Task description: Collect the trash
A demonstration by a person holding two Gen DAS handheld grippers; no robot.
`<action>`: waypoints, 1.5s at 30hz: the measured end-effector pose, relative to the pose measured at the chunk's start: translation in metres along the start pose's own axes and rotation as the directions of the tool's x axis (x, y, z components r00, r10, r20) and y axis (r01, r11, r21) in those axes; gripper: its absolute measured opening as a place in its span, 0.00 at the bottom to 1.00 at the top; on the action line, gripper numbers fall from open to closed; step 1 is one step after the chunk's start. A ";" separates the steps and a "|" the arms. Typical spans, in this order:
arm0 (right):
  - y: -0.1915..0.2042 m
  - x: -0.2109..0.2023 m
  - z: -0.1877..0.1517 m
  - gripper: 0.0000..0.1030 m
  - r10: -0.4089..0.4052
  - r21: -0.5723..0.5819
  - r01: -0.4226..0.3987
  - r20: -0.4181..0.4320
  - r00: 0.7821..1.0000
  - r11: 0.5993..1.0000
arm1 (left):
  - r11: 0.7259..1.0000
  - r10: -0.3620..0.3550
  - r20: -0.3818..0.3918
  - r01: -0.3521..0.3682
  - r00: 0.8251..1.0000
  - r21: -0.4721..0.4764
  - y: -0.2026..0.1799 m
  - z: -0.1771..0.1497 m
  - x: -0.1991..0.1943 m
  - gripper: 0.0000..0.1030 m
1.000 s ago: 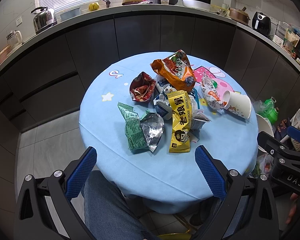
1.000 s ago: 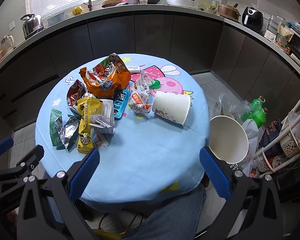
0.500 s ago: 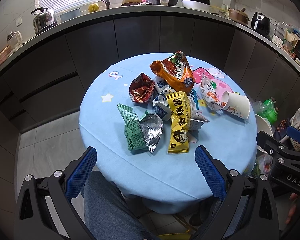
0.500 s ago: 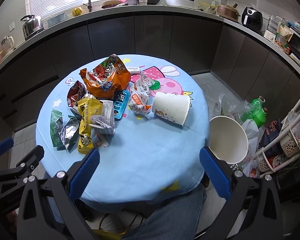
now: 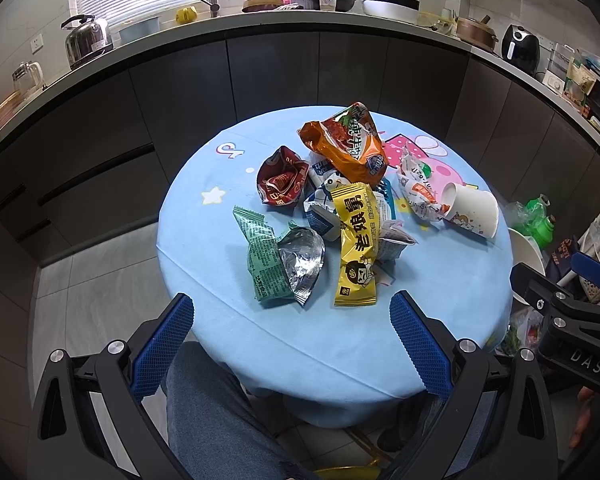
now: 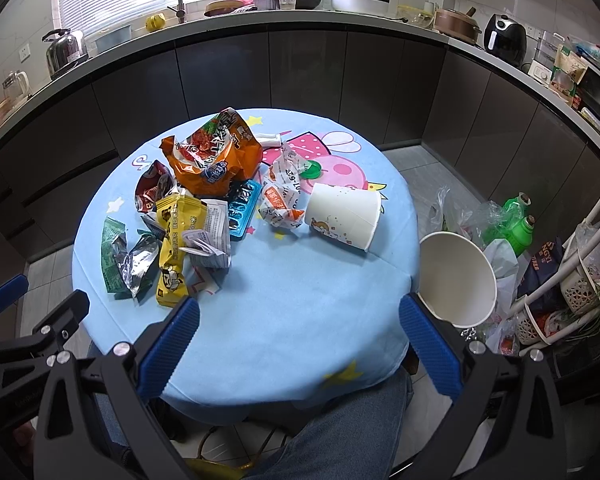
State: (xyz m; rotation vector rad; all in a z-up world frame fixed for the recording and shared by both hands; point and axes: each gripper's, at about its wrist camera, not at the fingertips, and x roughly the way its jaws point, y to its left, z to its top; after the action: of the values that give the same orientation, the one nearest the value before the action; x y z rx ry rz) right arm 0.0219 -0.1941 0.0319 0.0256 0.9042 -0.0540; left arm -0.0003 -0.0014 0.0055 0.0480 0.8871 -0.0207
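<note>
1. The left gripper (image 5: pixel 291 316) hangs above the near edge of a round table (image 5: pixel 228 320) with a light blue cloth, fingers spread wide and holding nothing.
2. The right gripper (image 6: pixel 299 318) hangs above the near right edge of the same table, also spread wide and empty.
3. The trash lies in a heap on the left and middle of the table: a green wrapper (image 5: pixel 265 258) nearest, a yellow packet (image 5: pixel 356 244) just right of it, a red bag (image 5: pixel 282 182) and an orange bag (image 5: pixel 346 144) farther back.
4. A white paper cup (image 6: pixel 342 216) lies on its side at the right of the heap, touching a crumpled white wrapper (image 6: pixel 280 196).
5. A white bin (image 6: pixel 456 278) stands on the floor just right of the table.
</note>
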 end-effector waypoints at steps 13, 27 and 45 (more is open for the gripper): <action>0.001 0.003 0.001 0.97 0.003 -0.004 -0.003 -0.008 1.000 1.000 | 1.000 -0.003 -0.006 0.003 1.000 0.000 -0.010 0.003 -0.002 0.92; 0.005 0.026 0.008 0.97 0.017 -0.016 -0.018 -0.050 0.999 1.000 | 0.999 -0.031 -0.031 0.031 0.999 -0.016 -0.001 0.008 0.018 0.92; 0.085 0.113 0.009 0.71 0.469 -0.020 -0.485 -0.219 0.855 0.874 | 0.958 -0.262 -0.071 0.251 0.962 -0.137 0.076 0.027 0.074 0.77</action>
State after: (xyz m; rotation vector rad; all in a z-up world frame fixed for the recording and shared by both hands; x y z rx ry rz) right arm 0.1038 -0.1142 -0.0512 0.1899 1.0876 0.4574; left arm 0.0698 0.0731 -0.0321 -0.1875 0.9769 -0.2063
